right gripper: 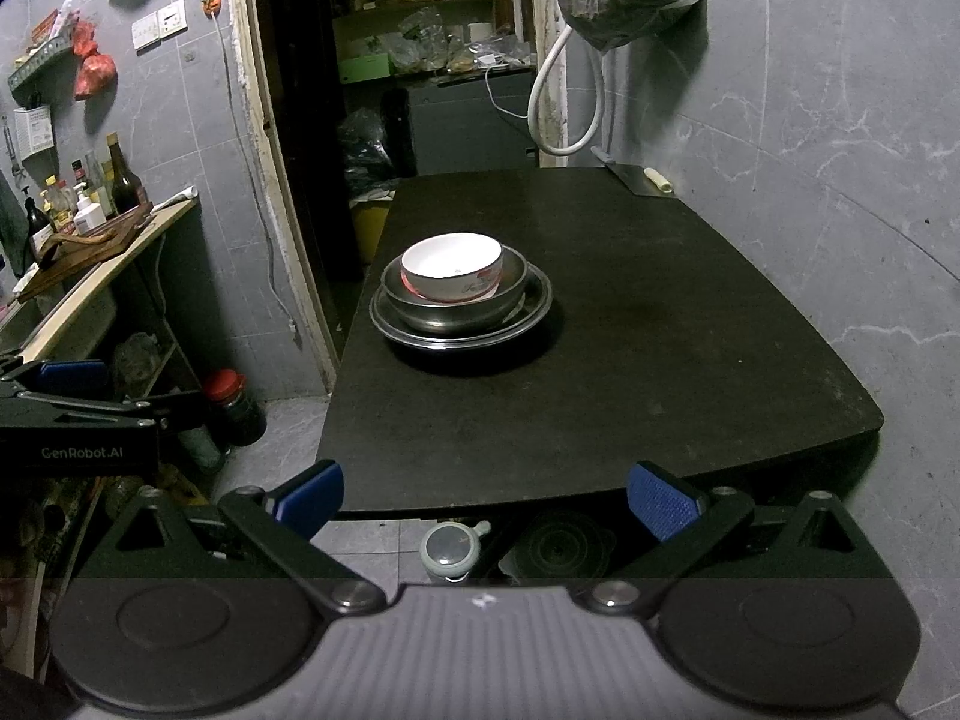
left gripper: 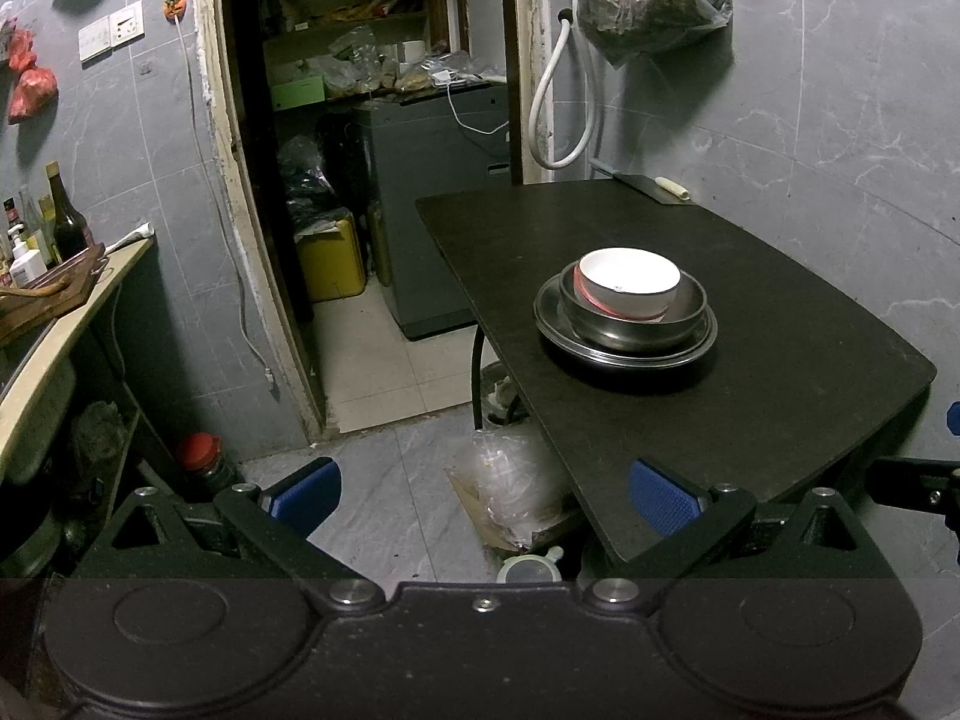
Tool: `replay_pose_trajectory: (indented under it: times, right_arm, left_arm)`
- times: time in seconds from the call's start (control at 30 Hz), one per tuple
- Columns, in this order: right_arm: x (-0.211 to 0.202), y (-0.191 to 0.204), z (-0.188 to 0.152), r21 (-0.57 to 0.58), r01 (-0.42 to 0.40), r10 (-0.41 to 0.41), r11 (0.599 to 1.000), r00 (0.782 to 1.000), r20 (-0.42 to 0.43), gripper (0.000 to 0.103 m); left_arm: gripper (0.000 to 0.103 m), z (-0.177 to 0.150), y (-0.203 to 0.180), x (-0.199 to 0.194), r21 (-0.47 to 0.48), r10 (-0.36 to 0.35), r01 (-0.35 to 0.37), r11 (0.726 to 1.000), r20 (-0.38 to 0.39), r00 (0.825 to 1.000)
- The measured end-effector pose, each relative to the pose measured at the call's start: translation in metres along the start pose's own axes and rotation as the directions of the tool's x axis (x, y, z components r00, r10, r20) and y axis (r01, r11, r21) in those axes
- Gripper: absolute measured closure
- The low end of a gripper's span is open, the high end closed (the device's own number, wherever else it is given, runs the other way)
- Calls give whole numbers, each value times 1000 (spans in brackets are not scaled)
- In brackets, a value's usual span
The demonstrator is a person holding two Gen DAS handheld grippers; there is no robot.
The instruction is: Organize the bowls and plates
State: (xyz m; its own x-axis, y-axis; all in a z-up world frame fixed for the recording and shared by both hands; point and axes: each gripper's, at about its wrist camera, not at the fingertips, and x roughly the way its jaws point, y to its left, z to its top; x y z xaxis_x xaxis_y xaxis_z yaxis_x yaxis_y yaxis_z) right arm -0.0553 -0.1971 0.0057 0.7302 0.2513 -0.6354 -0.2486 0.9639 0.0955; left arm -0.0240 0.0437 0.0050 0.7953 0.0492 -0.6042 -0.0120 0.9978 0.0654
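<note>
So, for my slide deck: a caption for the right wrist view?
Open right gripper faces a white bowl nested in a steel bowl on a steel plate.

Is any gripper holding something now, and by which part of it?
Nothing is held. The left gripper and right gripper are both open and empty, short of the stacked bowls on the table.

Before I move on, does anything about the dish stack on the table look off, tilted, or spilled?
Only slightly: the white bowl sits tilted and off-centre inside the steel bowl, leaning toward one side. The steel bowl rests flat on the steel plate. Nothing is spilled on the black table.
</note>
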Motion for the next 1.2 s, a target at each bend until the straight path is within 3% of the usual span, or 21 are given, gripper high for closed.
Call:
replay_pose_trajectory:
  times: [1.2]
  right_arm:
    - [-2,-6,-1,9,5,-5,1000,1000,-4,0]
  left_arm:
    - [1,0,0,3,21,-6,6,1000,-8,1000]
